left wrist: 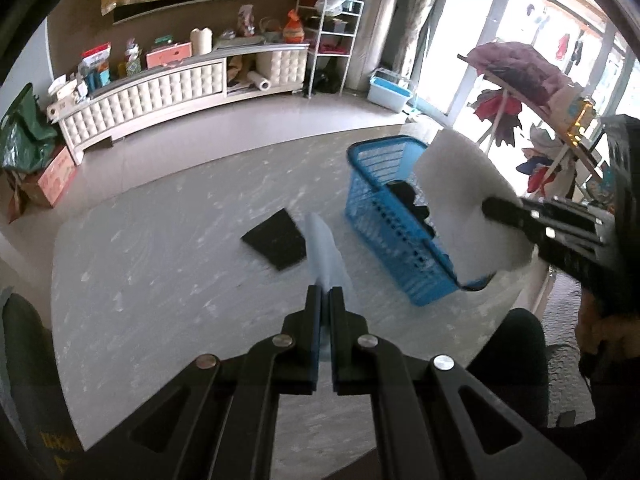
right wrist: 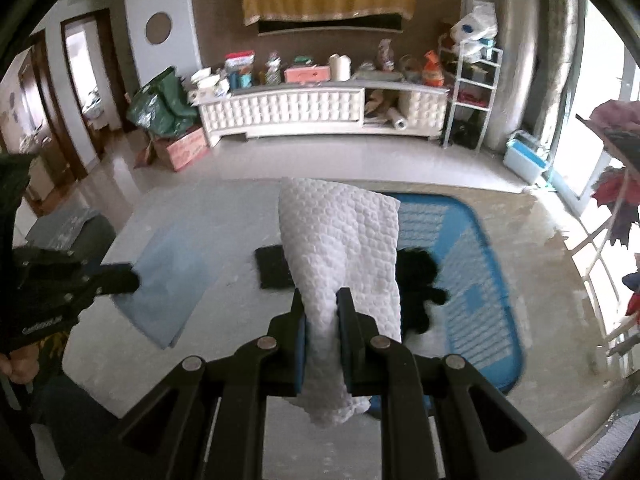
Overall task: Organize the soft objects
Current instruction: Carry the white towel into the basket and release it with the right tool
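One dark plush item [right wrist: 418, 280] already sits in the blue slatted plastic basket [left wrist: 394, 248]. Right tongs [right wrist: 322, 300] clamp the white quilted cloth [right wrist: 340, 240] above it, centre frame; left tongs [left wrist: 325, 296] pinch a pale blue cloth [right wrist: 168, 276]. Black flat pad [left wrist: 278, 244] remains on the surface [left wrist: 160, 272].

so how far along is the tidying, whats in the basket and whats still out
Done: one black soft item already lies in the blue basket. In hand: the right gripper is shut on a white cloth held over the basket, and the left gripper is shut on a light blue cloth. Left: a black pad lies on the table.
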{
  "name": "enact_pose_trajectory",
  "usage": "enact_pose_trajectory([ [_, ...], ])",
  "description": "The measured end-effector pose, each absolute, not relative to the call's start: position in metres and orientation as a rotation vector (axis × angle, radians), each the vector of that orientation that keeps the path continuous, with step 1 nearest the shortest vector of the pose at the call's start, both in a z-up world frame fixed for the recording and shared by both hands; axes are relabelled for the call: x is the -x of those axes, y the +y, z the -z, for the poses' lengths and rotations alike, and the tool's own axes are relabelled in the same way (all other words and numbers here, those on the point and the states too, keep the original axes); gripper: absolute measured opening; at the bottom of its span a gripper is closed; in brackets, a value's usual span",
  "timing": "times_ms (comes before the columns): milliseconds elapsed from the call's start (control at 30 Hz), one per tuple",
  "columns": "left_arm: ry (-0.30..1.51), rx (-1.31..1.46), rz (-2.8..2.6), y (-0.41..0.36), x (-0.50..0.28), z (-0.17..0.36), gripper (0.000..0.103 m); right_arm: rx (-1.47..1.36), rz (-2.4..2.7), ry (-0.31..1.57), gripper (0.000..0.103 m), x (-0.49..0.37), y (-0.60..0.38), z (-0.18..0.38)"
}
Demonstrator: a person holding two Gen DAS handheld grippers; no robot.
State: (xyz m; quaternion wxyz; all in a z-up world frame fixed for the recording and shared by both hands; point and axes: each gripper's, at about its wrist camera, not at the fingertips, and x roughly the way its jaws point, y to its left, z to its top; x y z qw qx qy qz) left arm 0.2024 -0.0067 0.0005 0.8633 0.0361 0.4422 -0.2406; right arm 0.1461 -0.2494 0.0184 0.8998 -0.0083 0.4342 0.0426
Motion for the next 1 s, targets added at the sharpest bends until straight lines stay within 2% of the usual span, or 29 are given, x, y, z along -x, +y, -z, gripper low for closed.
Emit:
enact_pose_trajectory([
  [267,0.913,-0.082,0.564,-0.038,-0.208,-0.004,0.003,0.055,0.057,0.855,0.013,-0.149,-0.295,-0.019],
  [433,0.926,-0.085,0.585,-0.056,-0.216,0.003,0.003,0.111,0.109,0.896,0.013,-0.164,-0.304,0.004],
  [700,0.946,-0.089,0.617,-0.067,-0.228,0.016,0.003,0.155,0.104,1.071,0.013,-0.197,-0.311,0.071],
  [1000,0.966,-0.069,0.618,-0.06,-0.237,0.028,0.003,0.109,-0.011,1.23,0.013,-0.222,-0.297,0.108],
])
